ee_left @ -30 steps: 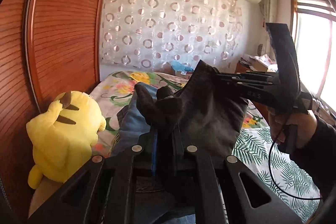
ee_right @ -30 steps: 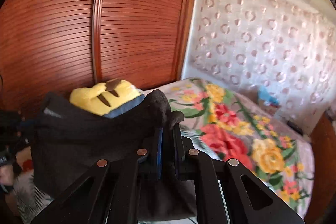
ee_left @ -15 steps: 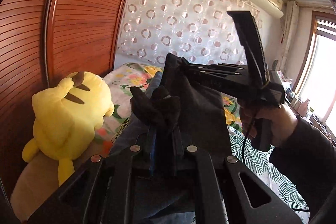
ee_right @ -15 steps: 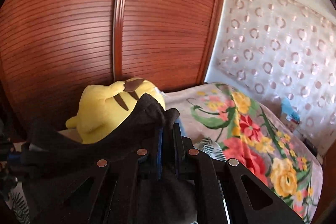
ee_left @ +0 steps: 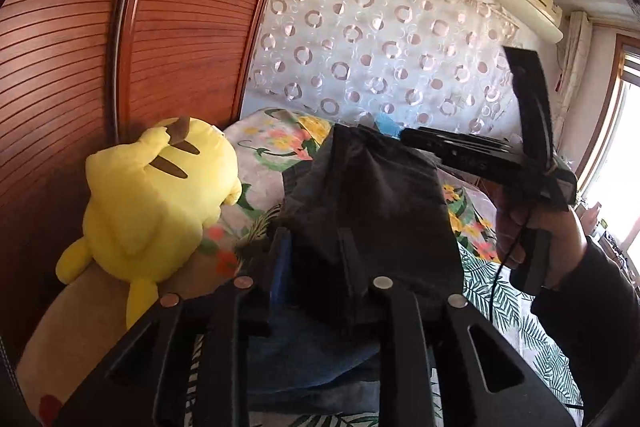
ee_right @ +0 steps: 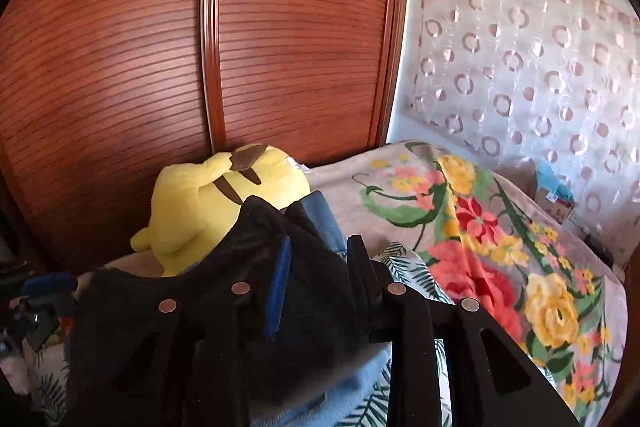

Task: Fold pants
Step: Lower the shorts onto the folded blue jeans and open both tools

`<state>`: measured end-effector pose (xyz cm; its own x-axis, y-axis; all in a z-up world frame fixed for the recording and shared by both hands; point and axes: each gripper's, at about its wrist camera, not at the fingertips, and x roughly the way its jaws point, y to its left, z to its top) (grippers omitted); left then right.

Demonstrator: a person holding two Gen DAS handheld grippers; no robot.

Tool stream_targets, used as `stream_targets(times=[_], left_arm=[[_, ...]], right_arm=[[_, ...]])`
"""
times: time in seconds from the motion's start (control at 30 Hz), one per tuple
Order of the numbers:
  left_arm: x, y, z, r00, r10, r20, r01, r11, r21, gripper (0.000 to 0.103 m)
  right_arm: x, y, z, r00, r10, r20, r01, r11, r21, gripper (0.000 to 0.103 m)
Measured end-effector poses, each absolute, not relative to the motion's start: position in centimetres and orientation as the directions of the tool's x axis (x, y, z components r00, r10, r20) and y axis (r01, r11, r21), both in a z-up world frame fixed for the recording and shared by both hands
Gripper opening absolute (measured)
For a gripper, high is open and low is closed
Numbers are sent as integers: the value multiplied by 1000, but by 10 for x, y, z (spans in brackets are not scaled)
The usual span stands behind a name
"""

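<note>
The dark pants lie bunched between both grippers over a pile of blue jeans on the bed. My left gripper stands open, its fingers apart on either side of the dark cloth. My right gripper is open too, with the dark pants draped across its fingers. In the left wrist view the right gripper reaches in from the right, its tip at the top edge of the pants, held by a hand.
A yellow plush toy sits at the left against the wooden wardrobe doors. A floral blanket covers the bed. A patterned curtain hangs behind. A window is at the right.
Both grippers have opened and let go of the pants. The pants have come down toward the jeans pile, close to the plush toy.
</note>
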<state>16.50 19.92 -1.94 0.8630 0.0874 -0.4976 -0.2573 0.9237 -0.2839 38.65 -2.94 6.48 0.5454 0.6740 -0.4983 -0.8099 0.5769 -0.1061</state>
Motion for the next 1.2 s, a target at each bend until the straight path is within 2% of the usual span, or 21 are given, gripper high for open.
stream_targets(times=[0.07, 0.1, 0.17, 0.6, 0.87, 1.2], left_arm=[[165, 200, -14, 866, 95, -492, -253, 930, -266, 34], [166, 200, -12, 866, 93, -491, -244, 936, -252, 47], [173, 195, -9, 862, 73, -502, -206, 954, -216, 53], [204, 188, -44, 785, 69, -616, -189, 973, -132, 53], [197, 186, -36, 804, 52, -592, -171, 974, -147, 53], [184, 174, -17, 826, 78, -558, -152, 985, -88, 53]], right_arm=[[383, -34, 61, 530, 685, -500, -817, 570, -86, 30], [383, -36, 60, 517, 690, -506, -823, 564, -72, 30], [384, -40, 56, 502, 694, -516, -827, 559, -52, 30], [428, -23, 33, 534, 608, -587, -757, 653, -13, 30], [393, -14, 45, 589, 593, -549, -733, 678, -53, 30], [345, -43, 46, 569, 636, -522, -747, 665, -4, 30]])
